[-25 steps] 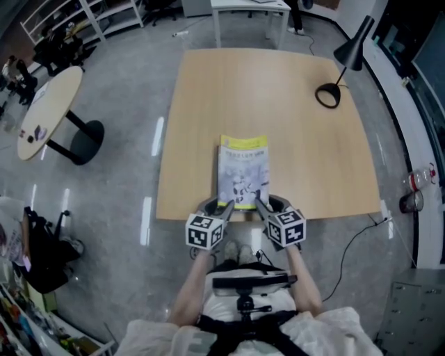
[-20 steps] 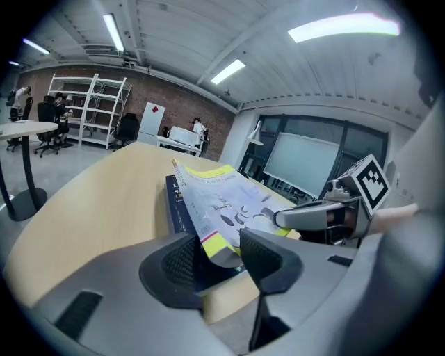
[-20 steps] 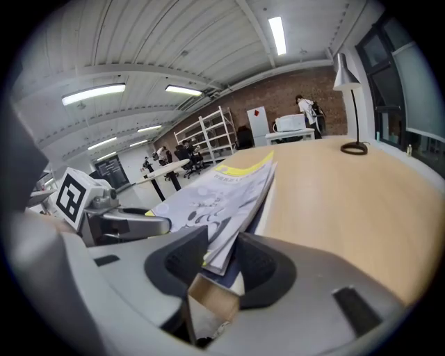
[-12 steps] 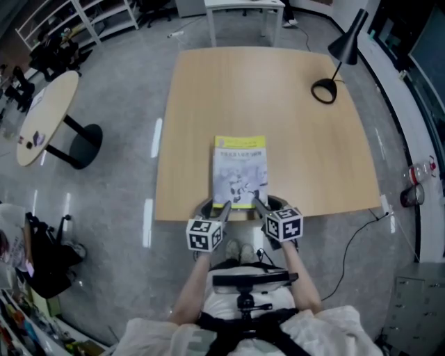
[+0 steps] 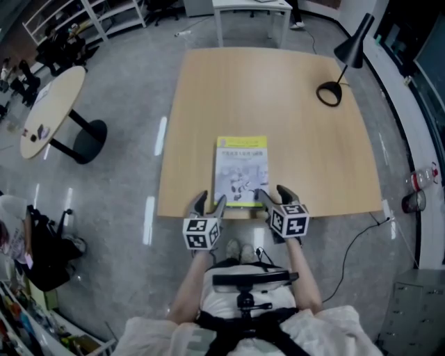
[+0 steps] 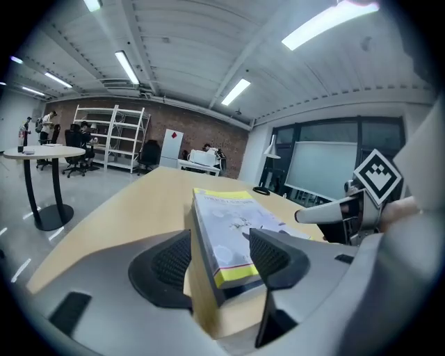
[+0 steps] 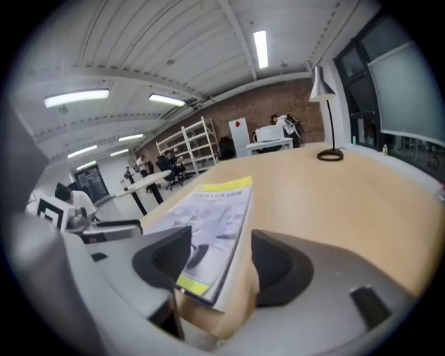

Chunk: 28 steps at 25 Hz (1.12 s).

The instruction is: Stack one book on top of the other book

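1. A book (image 5: 241, 172) with a pale grey cover and yellow bands was seen lying flat at the near edge of the tabletop (image 5: 306, 139).
2. The left gripper (image 5: 211, 201) and right gripper (image 5: 271, 192) had just been opened wide, with a near book corner between each pair of jaws, unpressed.

Head view, lower centre: near edge of book (image 5: 241, 167) hidden under tips of left gripper (image 5: 211, 199) and right gripper (image 5: 271, 192). Both sets of jaws just opened wider, book corners between them. Cover print too small to read. Second book beneath: cannot tell.
Top edge: white table (image 5: 252, 5) and shelving (image 5: 83, 17) cut off.
Right gripper view, lower centre: book's near corner blurred.
Left gripper view, upper left: distant people (image 6: 49, 122) too small to make out.
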Available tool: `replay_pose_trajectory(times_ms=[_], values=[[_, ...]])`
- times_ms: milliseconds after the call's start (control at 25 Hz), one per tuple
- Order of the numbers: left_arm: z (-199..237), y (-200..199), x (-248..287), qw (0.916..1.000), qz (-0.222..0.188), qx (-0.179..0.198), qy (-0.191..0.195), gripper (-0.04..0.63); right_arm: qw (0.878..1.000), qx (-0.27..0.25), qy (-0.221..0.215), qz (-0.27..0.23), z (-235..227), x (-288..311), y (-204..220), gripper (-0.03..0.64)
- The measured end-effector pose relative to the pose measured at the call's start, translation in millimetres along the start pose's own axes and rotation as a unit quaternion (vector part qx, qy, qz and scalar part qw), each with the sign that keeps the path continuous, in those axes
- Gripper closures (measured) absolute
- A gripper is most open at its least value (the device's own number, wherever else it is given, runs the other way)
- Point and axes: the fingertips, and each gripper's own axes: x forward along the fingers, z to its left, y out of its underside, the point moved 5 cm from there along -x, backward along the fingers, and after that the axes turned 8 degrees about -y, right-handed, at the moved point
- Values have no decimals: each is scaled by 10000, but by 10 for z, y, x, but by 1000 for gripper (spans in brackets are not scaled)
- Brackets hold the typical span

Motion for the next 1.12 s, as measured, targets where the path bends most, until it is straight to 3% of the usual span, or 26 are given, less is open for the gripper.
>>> replay_pose_trajectory(times_ms=[280, 320, 400, 480, 600, 800, 1120], values=[[-59, -523, 18, 9987, -395, -123, 297, 347, 9828, 730, -1232, -1161, 200, -163, -613, 342], [-85, -606, 5, 9978, -532, -153, 378, 348, 9799, 736, -1279, -1345, 221, -213, -693, 379], [-139, -742, -23, 9954, -774, -225, 527, 348, 9733, 718, -1318, -1734, 249, -334, -834, 597], [-180, -824, -60, 9938, -928, -202, 571, 379, 9676, 753, -1436, -1935, 277, -417, -924, 612], [-258, -869, -127, 9931, -1080, 115, 433, 586, 9679, 673, -1446, -1944, 297, -474, -946, 612], [-380, -765, -122, 9934, -1010, 261, 470, 586, 9789, 282, -1149, -1664, 317, -445, -779, 614], [-454, -846, -102, 9918, -1116, 396, 476, 587, 9846, 274, -943, -1446, 272, -411, -636, 614]])
